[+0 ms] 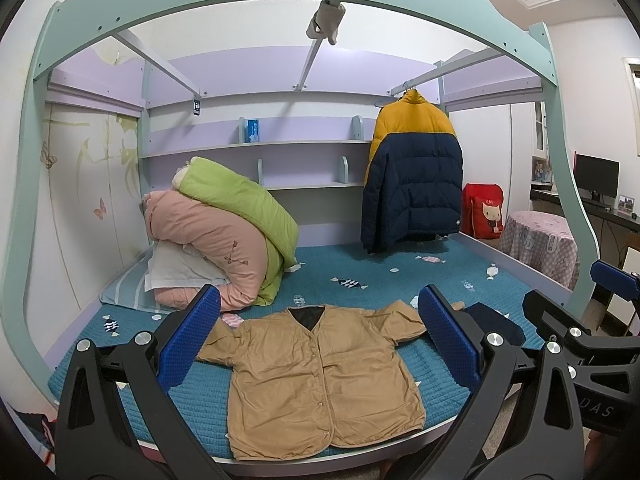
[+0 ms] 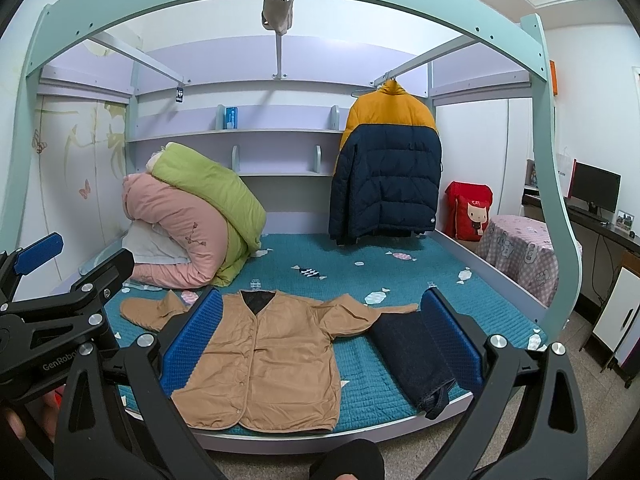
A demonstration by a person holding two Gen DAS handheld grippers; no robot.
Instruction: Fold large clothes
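Note:
A tan button-front jacket (image 1: 320,376) lies flat and face up on the teal bedspread (image 1: 360,276), collar away from me and both sleeves spread out. It also shows in the right wrist view (image 2: 272,360). My left gripper (image 1: 320,340) is open and empty, held in the air in front of the bed with the jacket seen between its blue pads (image 1: 188,344). My right gripper (image 2: 320,340) is open and empty too, at the same height, to the right of the left one. Neither touches the jacket.
Folded dark jeans (image 2: 416,360) lie right of the jacket near the bed's front edge. A pile of pink and green quilts (image 1: 224,232) fills the back left. A yellow and navy puffer jacket (image 1: 412,176) hangs at the back right. A covered stool (image 2: 516,248) stands beside the bed.

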